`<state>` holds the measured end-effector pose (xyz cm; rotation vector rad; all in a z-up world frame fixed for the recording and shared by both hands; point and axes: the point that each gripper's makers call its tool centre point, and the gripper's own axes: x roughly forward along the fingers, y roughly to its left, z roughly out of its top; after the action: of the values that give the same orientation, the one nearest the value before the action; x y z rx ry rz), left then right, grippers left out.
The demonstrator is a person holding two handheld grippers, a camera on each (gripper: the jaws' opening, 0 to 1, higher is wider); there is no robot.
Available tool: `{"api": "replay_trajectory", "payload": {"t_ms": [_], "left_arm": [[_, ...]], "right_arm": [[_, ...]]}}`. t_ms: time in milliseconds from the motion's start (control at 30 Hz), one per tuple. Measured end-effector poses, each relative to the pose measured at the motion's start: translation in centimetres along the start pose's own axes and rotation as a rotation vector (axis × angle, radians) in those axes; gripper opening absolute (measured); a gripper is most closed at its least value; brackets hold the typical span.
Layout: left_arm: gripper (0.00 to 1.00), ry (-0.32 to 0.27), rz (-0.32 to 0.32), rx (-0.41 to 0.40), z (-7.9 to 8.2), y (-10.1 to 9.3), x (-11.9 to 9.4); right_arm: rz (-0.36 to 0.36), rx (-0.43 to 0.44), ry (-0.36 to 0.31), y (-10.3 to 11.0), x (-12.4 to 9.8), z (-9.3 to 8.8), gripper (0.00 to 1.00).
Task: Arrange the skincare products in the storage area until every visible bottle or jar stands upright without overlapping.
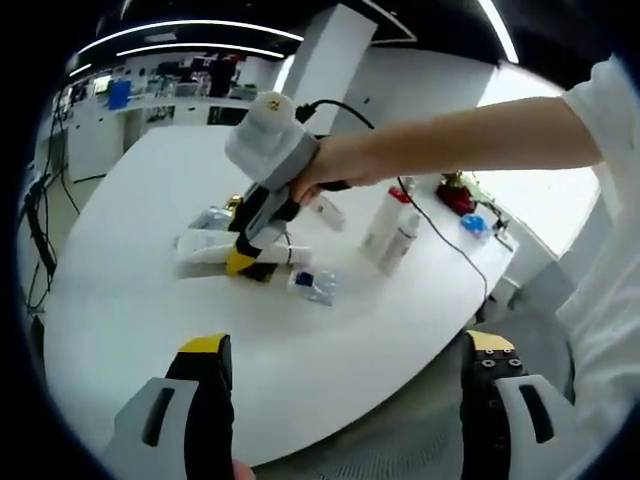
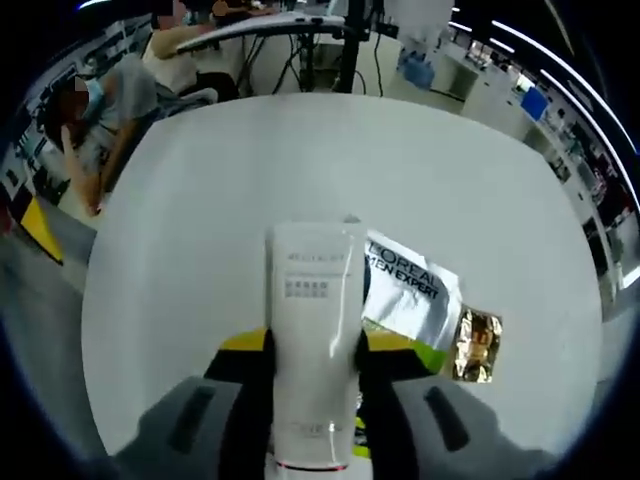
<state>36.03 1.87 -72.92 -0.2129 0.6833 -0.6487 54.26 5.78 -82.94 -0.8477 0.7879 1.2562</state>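
One silver tube (image 2: 412, 292) reads "L'OREAL MEN EXPERT"; right tool (image 2: 312, 365) grips white tube (image 2: 310, 340).

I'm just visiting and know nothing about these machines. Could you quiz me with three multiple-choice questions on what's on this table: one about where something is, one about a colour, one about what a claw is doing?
1. Where does the silver tube lie?
A. beside the white tube
B. on the floor
C. on a chair

2. What colour are the claw tips?
A. red
B. yellow
C. blue

3. What is the right claw doing?
A. hanging open
B. gripping the white tube
C. holding a cup

Answers: 1 A, it lies on the white table touching that tube; 2 B, yellow pads show on the left claw; 3 B, the tube sits between its jaws.
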Motion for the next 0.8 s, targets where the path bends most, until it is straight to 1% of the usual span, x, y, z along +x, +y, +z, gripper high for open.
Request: {"api": "replay_trajectory", "payload": {"t_ms": [200,300,400,567,800], "left_arm": [[0.93,-0.002,0.001,0.006,0.0,-0.1,0.0],[0.93,-0.005,0.002,0.009,0.1,-0.1,-0.1],[0.93,-0.009,0.006,0.013,0.1,0.0,-0.1],[0.93,-0.010,0.007,0.022,0.2,-0.1,-0.1],[0.93,0.005,0.008,0.044,-0.1,-0.2,0.0]], "right_arm": [[-0.018,-0.018,-0.001,0.1,-0.7,-0.1,0.32],[-0.052,-0.016,-0.029,-0.4,-1.4,0.1,0.32],[-0.079,0.003,-0.064,-0.6,-2.2,0.4,0.32],[-0.114,0.024,-0.106,-0.5,-3.2,0.5,0.32],[-0.149,0.067,-0.159,0.2,-4.9,0.2,0.32]]}}
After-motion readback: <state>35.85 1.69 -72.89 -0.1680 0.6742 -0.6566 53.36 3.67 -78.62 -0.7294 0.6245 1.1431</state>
